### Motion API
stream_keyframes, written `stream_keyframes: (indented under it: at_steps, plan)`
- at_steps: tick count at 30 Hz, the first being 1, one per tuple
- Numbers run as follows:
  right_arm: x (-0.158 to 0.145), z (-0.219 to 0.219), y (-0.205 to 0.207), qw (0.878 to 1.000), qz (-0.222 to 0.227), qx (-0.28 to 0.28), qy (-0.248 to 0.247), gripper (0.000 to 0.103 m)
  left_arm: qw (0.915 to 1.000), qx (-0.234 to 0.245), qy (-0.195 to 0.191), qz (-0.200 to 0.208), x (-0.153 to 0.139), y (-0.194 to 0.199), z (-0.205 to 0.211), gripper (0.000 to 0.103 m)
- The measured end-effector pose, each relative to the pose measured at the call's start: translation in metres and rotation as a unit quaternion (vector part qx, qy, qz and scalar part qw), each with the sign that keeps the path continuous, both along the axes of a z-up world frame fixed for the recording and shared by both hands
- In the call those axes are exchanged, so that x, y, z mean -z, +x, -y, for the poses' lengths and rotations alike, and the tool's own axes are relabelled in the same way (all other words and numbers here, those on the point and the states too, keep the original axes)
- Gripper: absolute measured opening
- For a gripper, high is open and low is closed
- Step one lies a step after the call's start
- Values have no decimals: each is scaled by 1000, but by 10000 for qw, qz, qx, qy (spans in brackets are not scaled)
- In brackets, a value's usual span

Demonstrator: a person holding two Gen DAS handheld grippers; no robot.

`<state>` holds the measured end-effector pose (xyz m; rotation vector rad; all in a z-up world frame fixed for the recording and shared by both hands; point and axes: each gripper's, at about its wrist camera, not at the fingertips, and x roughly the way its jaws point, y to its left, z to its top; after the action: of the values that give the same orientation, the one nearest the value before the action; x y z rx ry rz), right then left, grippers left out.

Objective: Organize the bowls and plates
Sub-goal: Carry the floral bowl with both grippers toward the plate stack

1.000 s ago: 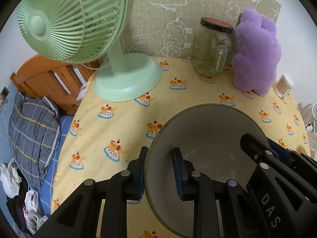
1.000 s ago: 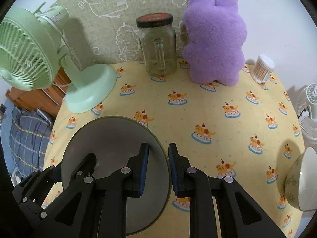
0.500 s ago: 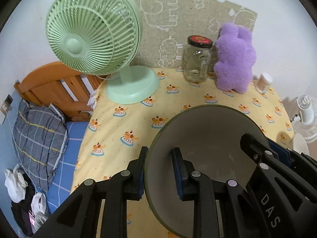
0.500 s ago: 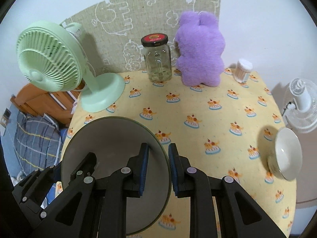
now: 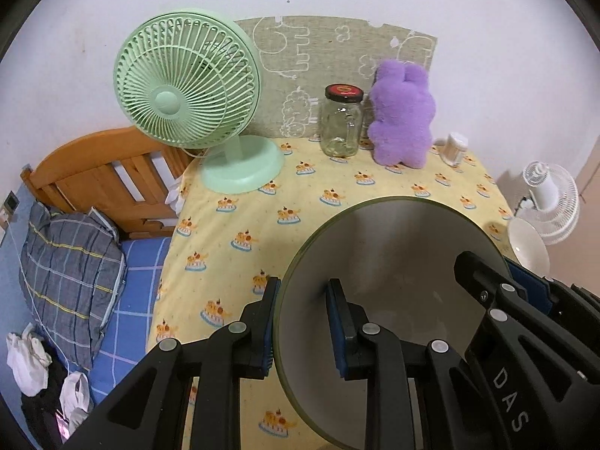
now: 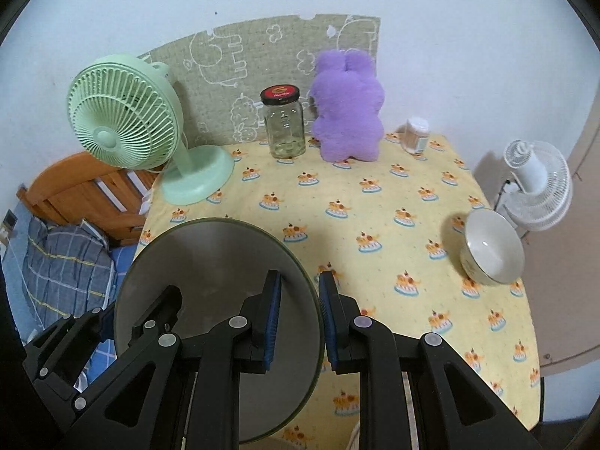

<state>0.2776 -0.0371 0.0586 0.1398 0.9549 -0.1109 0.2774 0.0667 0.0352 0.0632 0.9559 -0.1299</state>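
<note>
Over the yellow table (image 6: pixel 393 195), the grey plate (image 5: pixel 393 262) hangs clamped by its opposite rims in left gripper (image 5: pixel 300 322) and right gripper (image 6: pixel 298 315). Only the right wrist view shows the whole white bowl (image 6: pixel 491 247), near the table's right edge.

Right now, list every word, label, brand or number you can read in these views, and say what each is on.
"DAS": white letters on the black body of the right gripper, seen in the left wrist view.
Red lid of the glass jar: a gold logo and a line of text, too small to read.
Label on the small white container: blurred, unreadable.
</note>
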Motion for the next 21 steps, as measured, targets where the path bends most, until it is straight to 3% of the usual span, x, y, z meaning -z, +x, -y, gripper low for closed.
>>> stream_keyframes:
  at_steps: [10,21]
  plan:
    - [2,-12,-60,9998,-53,179,28,24,9997,221,-32,-101,8,-56,-10,23]
    - [30,-11,-112,9994,-281,222,-18,24,9987,280,-132,-409,37,-99,-11,23]
